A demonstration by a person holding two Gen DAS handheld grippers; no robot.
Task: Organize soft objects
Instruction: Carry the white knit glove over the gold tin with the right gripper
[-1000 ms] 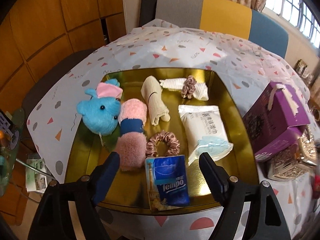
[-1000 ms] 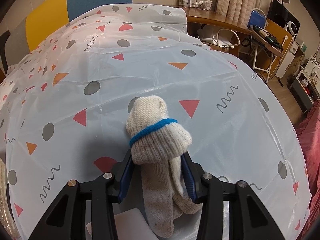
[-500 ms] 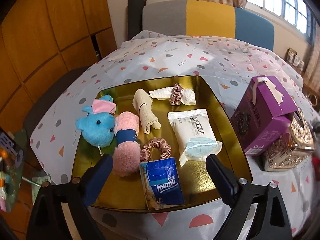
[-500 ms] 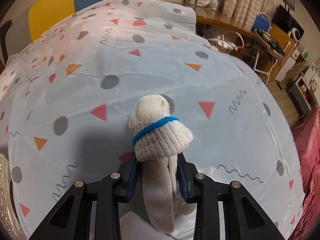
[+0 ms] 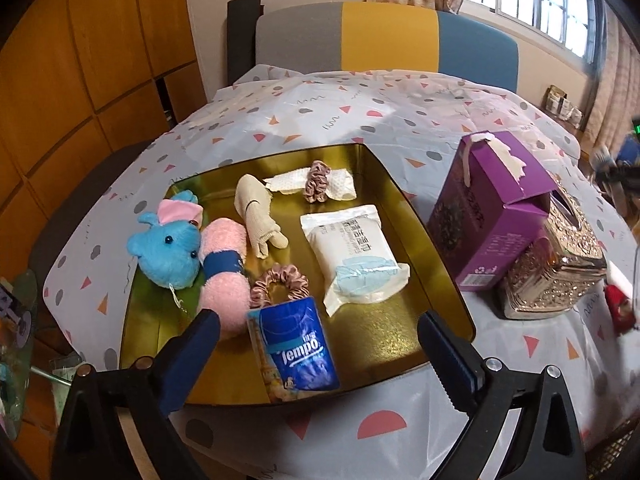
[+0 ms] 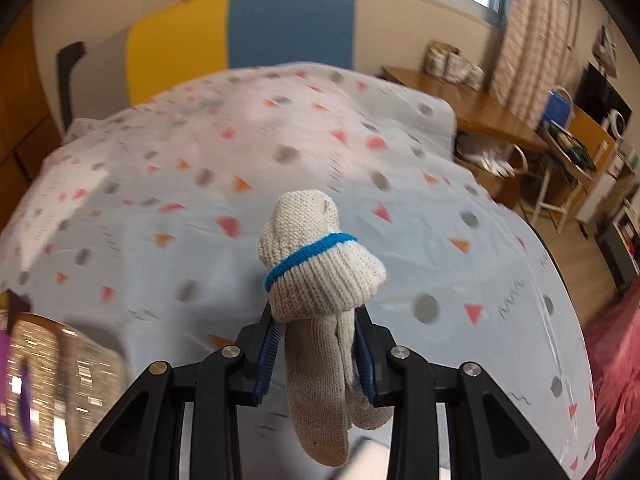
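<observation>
A gold tray [image 5: 380, 340] holds a blue plush [image 5: 166, 252], a pink rolled towel [image 5: 222, 276], a beige glove [image 5: 256, 212], a white cloth with a scrunchie [image 5: 316, 186], a wipes pack [image 5: 356, 252], a second scrunchie [image 5: 280, 284] and a blue Tempo tissue pack [image 5: 296, 352]. My left gripper [image 5: 319, 322] hovers at the tray's near edge. Its jaws are opening and stand wide on either side of the Tempo pack without touching it. My right gripper [image 6: 316, 320] is shut on a cream knitted glove bundle with a blue band [image 6: 316, 264], held above the patterned tablecloth [image 6: 400, 168].
A purple carton [image 5: 492, 220] and a glittery gold tissue box [image 5: 560, 264] stand right of the tray. The same gold box [image 6: 60, 360] shows at the lower left of the right wrist view. A grey, yellow and blue sofa back [image 5: 384, 36] lies beyond the table.
The left jaws have spread wider and drawn back a little from the tray. The right gripper has closed tighter on the knitted bundle and lifted it off the tablecloth.
</observation>
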